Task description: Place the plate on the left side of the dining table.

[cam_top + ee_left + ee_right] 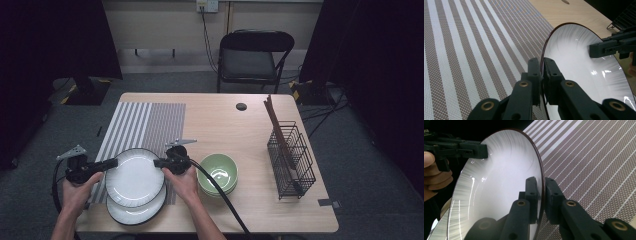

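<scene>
At the lower left of the high view, the left gripper (113, 162) and the right gripper (158, 163) each clamp an opposite rim of a white plate (135, 176), held above a second plate (134, 212) on the striped placemat (145, 122). Right of them lie stacked green bowls (218, 173) and, at centre right, a wire rack (292, 159) on the table (220, 117).

A light wooden table (220, 120) is set on grey carpeted floor (365, 150). At twelve o'clock, a black folding chair (252, 55) is placed against a pale wall (160, 25), where a socket (207, 5) is mounted. Dark curtains (55, 40) are hung at ten and two o'clock.
</scene>
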### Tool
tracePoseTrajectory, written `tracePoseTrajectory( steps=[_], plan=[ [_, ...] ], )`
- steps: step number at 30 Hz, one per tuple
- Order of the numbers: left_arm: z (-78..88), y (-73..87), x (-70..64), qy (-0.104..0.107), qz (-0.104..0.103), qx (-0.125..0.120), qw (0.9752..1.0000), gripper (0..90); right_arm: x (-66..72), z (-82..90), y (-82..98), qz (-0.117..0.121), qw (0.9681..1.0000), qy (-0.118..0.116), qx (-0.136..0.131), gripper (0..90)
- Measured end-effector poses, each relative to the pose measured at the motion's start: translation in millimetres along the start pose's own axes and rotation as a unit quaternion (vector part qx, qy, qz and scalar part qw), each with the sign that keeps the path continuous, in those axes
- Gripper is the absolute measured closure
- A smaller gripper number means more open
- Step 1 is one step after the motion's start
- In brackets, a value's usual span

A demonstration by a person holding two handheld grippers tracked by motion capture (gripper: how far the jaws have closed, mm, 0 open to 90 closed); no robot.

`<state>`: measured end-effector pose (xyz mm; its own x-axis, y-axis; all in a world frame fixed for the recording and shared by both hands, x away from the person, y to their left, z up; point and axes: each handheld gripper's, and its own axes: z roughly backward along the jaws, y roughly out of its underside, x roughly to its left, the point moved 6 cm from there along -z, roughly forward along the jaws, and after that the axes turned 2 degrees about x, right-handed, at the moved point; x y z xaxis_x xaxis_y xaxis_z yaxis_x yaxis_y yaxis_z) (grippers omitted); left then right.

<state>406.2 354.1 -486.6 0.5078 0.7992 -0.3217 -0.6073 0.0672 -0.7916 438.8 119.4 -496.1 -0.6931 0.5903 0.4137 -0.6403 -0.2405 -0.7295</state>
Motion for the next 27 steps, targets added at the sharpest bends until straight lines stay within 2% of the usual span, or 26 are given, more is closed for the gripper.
tracePoseTrajectory(
  steps=[2, 4, 5, 9, 11, 12, 13, 14, 16, 17, 18, 22, 25, 27],
  plan=[
    [-1.1, 1.4, -1.0, 0.0, 0.004, 0.004, 1.0, 82.9, -0.3, 0.0, -0.5, -0.002, 1.0, 0.0, -0.003, 83.5],
    [-1.8, 3.5, -3.2, 0.007, 0.007, 0.007, 0.9999, 74.3, -0.4, 0.0, -1.4, -0.002, 1.0, -0.001, -0.006, 84.1],
    [-1.1, 4.6, -4.0, 0.013, 0.006, 0.009, 0.9999, 74.6, -0.6, 0.0, -1.7, -0.002, 1.0, 0.001, -0.006, 84.3],
    [5.1, 9.8, -6.6, 0.015, 0.019, 0.008, 0.9997, 71.4, -0.3, -0.5, -3.2, 0.001, 1.0, 0.001, -0.005, 84.7],
    [7.0, 12.1, -6.2, 0.01, 0.019, 0.013, 0.9997, 70.1, -0.4, -0.6, -3.5, 0.0, 1.0, 0.001, -0.006, 84.8],
    [8.1, 17.9, -5.0, 0.013, 0.027, 0.022, 0.9993, 69.4, -0.3, -0.6, -3.6, 0.001, 1.0, 0.001, -0.007, 84.8],
    [8.1, 20.8, -4.4, 0.008, 0.025, 0.026, 0.9993, 68.8, -0.4, -0.6, -3.7, 0.001, 1.0, 0.001, -0.006, 84.9],
    [8.4, 22.7, -2.6, 0.001, 0.021, 0.03, 0.9993, 68.9, -0.6, -0.6, -3.8, 0.002, 1.0, 0.001, -0.007, 85.0],
    [8.5, 23.8, -2.4, 0.016, 0.031, 0.028, 0.999, 70.2, -0.3, -0.5, -4.0, 0.005, 1.0, 0.003, -0.007, 84.9],
    [8.5, 23.8, -2.4, 0.016, 0.031, 0.028, 0.999, 72.1, -0.4, -0.5, -4.0, 0.005, 1.0, 0.003, -0.007, 85.0],
    [6.4, 24.8, -4.2, 0.028, 0.029, 0.034, 0.9986, 75.9, -0.4, -0.4, -4.0, 0.004, 1.0, 0.003, -0.007, 85.0],
    [7.3, 21.6, -2.8, 0.027, 0.033, 0.033, 0.9986, 80.5, -0.1, -0.1, -4.4, 0.002, 1.0, 0.004, -0.008, 85.2],
    [7.5, 11.7, -1.4, 0.018, 0.031, 0.018, 0.9992, 82.4, -0.8, 1.9, -9.5, 0.0, 0.9998, 0.006, -0.02, 85.5],
    [7.4, 5.3, 0.3, 0.013, 0.032, 0.011, 0.9993, 83.9, -0.3, 2.7, -14.0, 0.008, 0.9996, 0.013, -0.024, 85.4]
  ],
)
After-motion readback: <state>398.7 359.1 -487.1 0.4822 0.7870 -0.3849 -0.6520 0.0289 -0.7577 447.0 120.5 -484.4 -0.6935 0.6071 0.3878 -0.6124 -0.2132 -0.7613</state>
